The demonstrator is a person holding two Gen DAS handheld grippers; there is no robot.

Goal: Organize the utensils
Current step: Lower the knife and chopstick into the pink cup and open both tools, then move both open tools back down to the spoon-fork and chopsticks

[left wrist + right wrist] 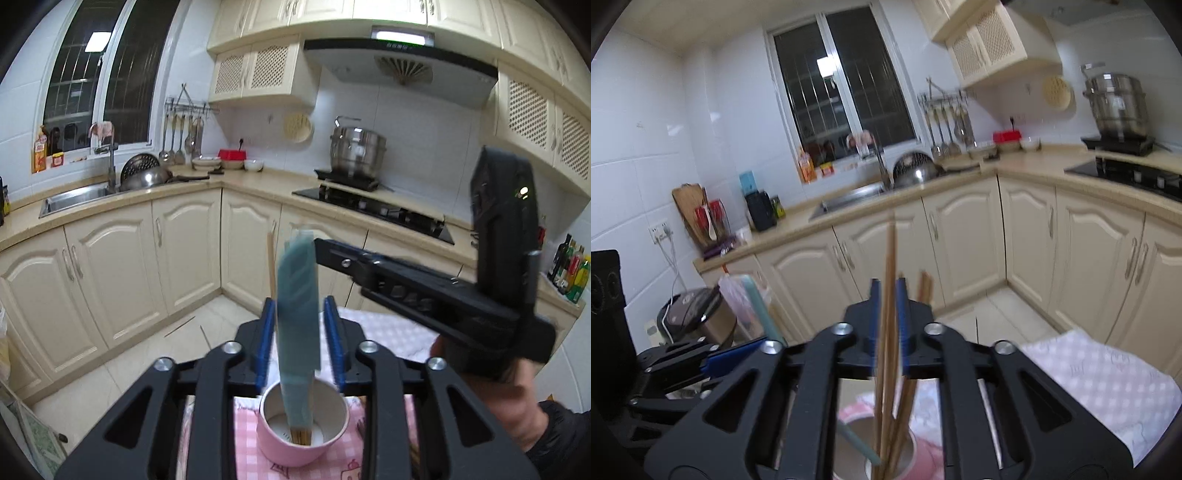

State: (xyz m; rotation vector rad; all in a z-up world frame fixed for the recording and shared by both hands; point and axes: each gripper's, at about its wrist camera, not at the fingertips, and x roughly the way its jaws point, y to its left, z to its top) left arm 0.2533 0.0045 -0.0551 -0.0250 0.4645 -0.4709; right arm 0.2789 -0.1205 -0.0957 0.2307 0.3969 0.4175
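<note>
A pink cup point(295, 448) with a white inside stands on a pink checked cloth point(247, 439). A flat teal utensil point(298, 295) stands upright in it, blurred. My left gripper point(300, 301) straddles that utensil with a gap on each side, so it is open. Wooden chopsticks point(888, 258) stand in the same cup point(925, 448), also blurred. They pass between the blue pads of my right gripper point(888, 282), which do not press on them. The teal utensil point(764, 310) leans at the left, beside the left gripper's pad point(735, 356).
A person's hand point(513, 398) holds the right gripper's handle at the right. Cream cabinets point(967, 236) run below a counter with a sink point(74, 197) and a hob bearing a steel pot point(356, 149). A bin point(698, 317) stands at the left. Chopsticks lie on the floor point(181, 326).
</note>
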